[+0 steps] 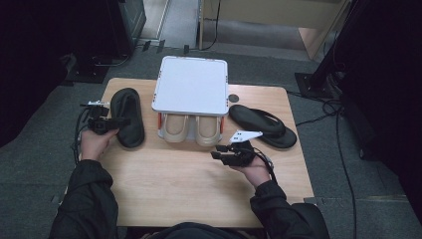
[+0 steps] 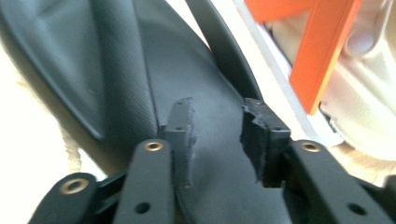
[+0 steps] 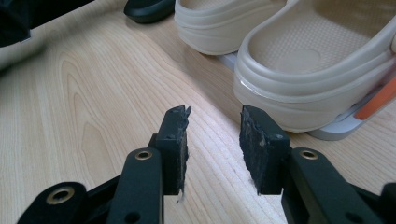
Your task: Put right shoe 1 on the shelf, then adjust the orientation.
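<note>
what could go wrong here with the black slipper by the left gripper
1. The left gripper has open jaws over the black slipper, whose soft upper lies between the pads without being pressed; closing now may pinch only a fold that slips out.
2. The slipper lies close beside the white rack with the beige clogs, so dragging it sideways could knock the orange post.

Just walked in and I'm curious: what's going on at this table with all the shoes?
A person sits at a wooden table with a gripper in each hand. The left gripper is open over a black slipper lying left of a small white shoe rack. A beige pair sits in the rack. The right gripper waits open in front of it, holding nothing.
</note>
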`<state>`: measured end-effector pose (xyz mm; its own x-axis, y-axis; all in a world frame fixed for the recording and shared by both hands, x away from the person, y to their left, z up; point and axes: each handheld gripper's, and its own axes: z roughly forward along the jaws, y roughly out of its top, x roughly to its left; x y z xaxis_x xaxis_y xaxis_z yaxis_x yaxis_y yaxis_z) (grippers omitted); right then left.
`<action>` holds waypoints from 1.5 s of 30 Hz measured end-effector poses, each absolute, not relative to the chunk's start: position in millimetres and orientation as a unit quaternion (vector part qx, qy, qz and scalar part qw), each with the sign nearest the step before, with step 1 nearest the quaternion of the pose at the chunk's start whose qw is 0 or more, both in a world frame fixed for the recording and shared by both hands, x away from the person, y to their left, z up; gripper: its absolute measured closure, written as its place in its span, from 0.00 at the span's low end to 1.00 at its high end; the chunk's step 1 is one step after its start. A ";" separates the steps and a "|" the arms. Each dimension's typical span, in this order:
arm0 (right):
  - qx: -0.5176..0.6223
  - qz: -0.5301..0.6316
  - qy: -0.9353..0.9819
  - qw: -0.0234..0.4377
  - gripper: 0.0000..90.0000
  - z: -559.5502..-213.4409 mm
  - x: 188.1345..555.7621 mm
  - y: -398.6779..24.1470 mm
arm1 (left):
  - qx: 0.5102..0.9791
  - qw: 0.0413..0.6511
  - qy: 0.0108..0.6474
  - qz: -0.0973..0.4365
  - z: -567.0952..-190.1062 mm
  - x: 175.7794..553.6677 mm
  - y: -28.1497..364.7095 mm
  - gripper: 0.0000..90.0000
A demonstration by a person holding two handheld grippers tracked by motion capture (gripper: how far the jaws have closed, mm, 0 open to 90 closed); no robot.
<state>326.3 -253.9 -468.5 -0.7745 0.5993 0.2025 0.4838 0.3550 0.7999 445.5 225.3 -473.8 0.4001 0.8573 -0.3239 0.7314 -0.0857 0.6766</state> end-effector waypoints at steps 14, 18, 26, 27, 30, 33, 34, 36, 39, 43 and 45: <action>0.334 0.461 0.820 0.061 0.69 -469.1 326.4 -254.3 | 0.712 0.396 0.569 0.111 -475.9 460.3 249.4 0.59; 0.335 0.458 0.822 0.060 0.69 -469.8 326.3 -254.0 | 0.714 0.397 0.566 0.112 -483.5 464.8 250.6 0.59; 0.336 0.459 0.820 0.063 0.69 -471.1 322.8 -255.4 | 0.723 0.385 0.561 0.118 -490.5 479.4 238.9 0.58; 0.339 0.457 0.820 0.062 0.69 -471.1 322.4 -255.9 | 0.725 0.385 0.558 0.120 -491.6 480.8 236.6 0.58; 0.341 0.459 0.818 0.064 0.69 -471.1 321.2 -258.0 | 0.726 0.383 0.558 0.120 -492.0 484.8 233.2 0.58; 0.344 0.459 0.816 0.066 0.69 -471.4 320.2 -259.8 | 0.723 0.380 0.562 0.127 -492.7 487.1 232.4 0.64; 0.344 0.459 0.816 0.066 0.69 -471.9 320.0 -260.3 | 0.723 0.379 0.564 0.127 -492.5 487.4 232.8 0.67; 0.346 0.459 0.816 0.067 0.69 -472.5 319.6 -260.6 | 0.720 0.380 0.567 0.123 -492.5 488.2 233.9 0.71; 0.348 0.459 0.814 0.067 0.69 -472.6 319.0 -261.0 | 0.717 0.379 0.574 0.116 -491.5 489.0 234.3 0.73; 0.350 0.459 0.814 0.066 0.69 -472.7 318.5 -261.8 | 0.709 0.381 0.583 0.111 -490.4 489.0 234.9 0.75; 0.350 0.460 0.813 0.067 0.69 -472.6 318.7 -262.1 | 0.702 0.388 0.588 0.102 -490.0 488.5 236.5 0.76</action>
<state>318.7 -262.1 -472.6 -0.7463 0.6306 0.2132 0.5071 0.3312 0.7957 488.5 236.5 -490.0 0.2876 0.9049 -0.3137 0.7467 -0.0067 0.6652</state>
